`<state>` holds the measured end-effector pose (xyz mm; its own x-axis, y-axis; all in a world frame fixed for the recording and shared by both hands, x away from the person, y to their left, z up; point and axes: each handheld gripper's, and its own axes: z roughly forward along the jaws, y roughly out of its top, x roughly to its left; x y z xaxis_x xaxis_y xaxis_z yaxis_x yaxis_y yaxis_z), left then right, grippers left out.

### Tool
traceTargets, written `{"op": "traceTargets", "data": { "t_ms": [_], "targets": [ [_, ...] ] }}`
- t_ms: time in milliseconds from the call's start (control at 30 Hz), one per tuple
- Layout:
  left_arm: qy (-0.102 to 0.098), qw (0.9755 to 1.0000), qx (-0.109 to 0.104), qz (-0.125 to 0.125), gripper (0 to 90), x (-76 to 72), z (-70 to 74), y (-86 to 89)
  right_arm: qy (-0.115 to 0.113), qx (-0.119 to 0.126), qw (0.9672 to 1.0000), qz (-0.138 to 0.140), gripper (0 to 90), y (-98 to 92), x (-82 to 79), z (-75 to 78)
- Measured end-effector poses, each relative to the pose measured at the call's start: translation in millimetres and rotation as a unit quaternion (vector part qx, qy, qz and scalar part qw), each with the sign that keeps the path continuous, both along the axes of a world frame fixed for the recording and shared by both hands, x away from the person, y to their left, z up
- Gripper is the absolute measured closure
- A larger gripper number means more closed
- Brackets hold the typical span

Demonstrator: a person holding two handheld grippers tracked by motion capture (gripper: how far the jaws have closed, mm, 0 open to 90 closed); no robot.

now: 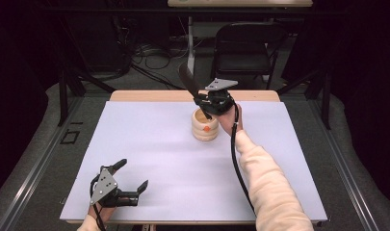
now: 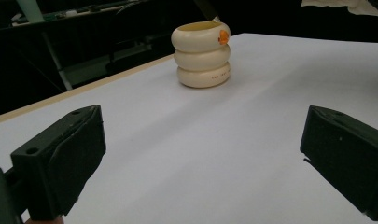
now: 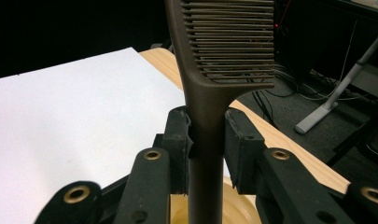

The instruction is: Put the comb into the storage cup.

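The bench (image 1: pixel 149 159) wears a plain white sheet with no pattern, and a strip of pale wood shows along its far edge. The ringed holder (image 1: pixel 205 126) is cream, built of three stacked rings, with a small orange spot near its top and a line of tiny dark lettering on the lowest ring. Its inside looks yellowish. The comb (image 3: pixel 214 70) is dark brown, its teeth a row of fine parallel lines. Both the left gripper (image 1: pixel 133 177) and the right gripper (image 1: pixel 206 108) are black, each with a grey plate. The right gripper's fingers (image 3: pixel 179 140) carry brass-coloured rivets. The sleeve (image 1: pixel 269 185) is pale cream. The chair (image 1: pixel 244 48) behind is black.
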<state>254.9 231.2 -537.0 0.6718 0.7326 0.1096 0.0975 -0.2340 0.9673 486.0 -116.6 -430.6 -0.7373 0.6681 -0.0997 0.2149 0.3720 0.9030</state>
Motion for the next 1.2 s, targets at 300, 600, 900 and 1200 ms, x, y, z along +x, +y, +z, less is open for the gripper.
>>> {"op": "traceTargets", "data": {
  "t_ms": [300, 600, 900, 1200],
  "targets": [
    [0.000, 1.0000, 0.000, 0.001, 0.3, -0.1, 0.0, 0.3, 0.003, -0.002, 1.0000, 0.001, 72.1, -2.0, 0.7, -3.6],
    [0.000, 1.0000, 0.001, 0.000, 0.3, -0.2, 0.1, 0.1, 0.006, -0.004, 1.0000, 0.002, 72.2, -3.0, 2.5, -7.5],
    [0.000, 1.0000, 0.002, 0.001, 0.3, -0.3, 0.2, 0.4, 0.010, -0.005, 0.9999, 0.003, 72.1, -3.0, 2.9, -13.0],
    [0.000, 1.0000, 0.000, 0.002, 0.3, -0.4, 0.1, 0.5, 0.015, -0.009, 0.9998, 0.006, 72.1, -2.9, 2.8, -17.1]
  ]
}}
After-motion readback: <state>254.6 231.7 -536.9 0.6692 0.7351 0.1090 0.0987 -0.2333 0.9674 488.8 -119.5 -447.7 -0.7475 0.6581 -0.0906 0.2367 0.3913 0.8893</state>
